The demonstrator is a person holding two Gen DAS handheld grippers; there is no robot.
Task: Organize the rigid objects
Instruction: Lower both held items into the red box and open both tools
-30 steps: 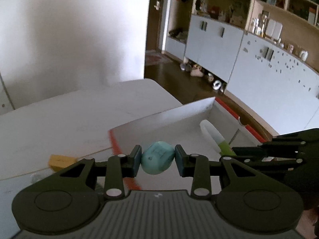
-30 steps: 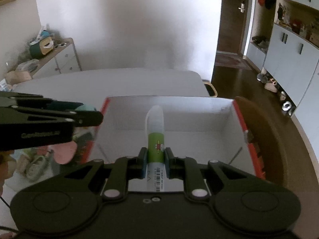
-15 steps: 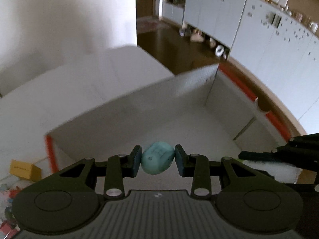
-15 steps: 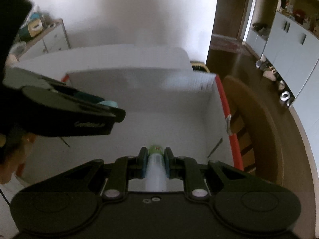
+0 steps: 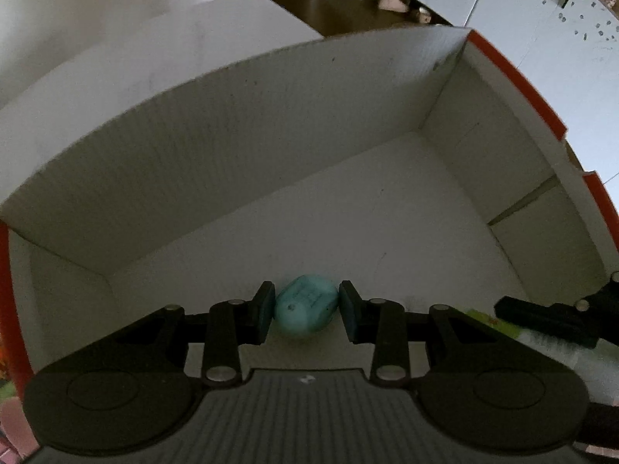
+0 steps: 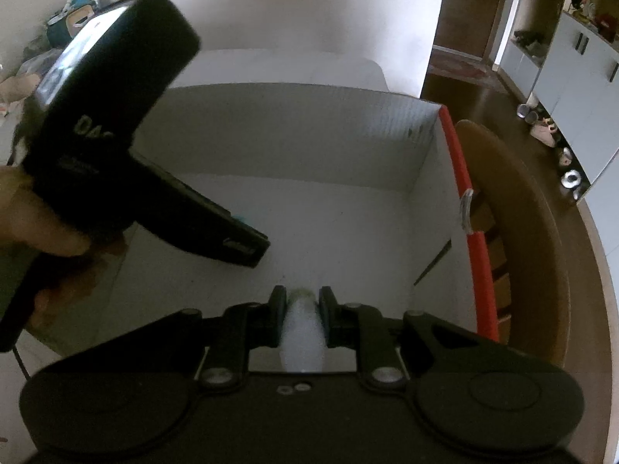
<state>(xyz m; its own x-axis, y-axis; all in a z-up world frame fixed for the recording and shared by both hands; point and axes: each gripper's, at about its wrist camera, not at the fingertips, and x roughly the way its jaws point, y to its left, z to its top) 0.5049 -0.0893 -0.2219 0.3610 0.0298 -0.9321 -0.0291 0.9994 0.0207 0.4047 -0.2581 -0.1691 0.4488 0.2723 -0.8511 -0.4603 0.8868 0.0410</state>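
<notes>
White worktop (image 6: 294, 63): carries the box; only its far part shows. Cardboard box (image 5: 271, 123), white inside with red rim: floor bare in both views, now filling each frame, where a second ago it lay below and ahead; both tools have dropped inside its walls. Left gripper (image 5: 305, 311): fingers pinching a teal egg-shaped piece (image 5: 305, 309), held low over the box floor near the front wall. Right gripper (image 6: 302, 319): fingers pinching a white tube (image 6: 301, 342), end-on, pointing down into the box toward its right side. Hand (image 6: 42, 228) on the left tool's grip. Judgement: both items sit at the drop point; release looks like the remaining step.
</notes>
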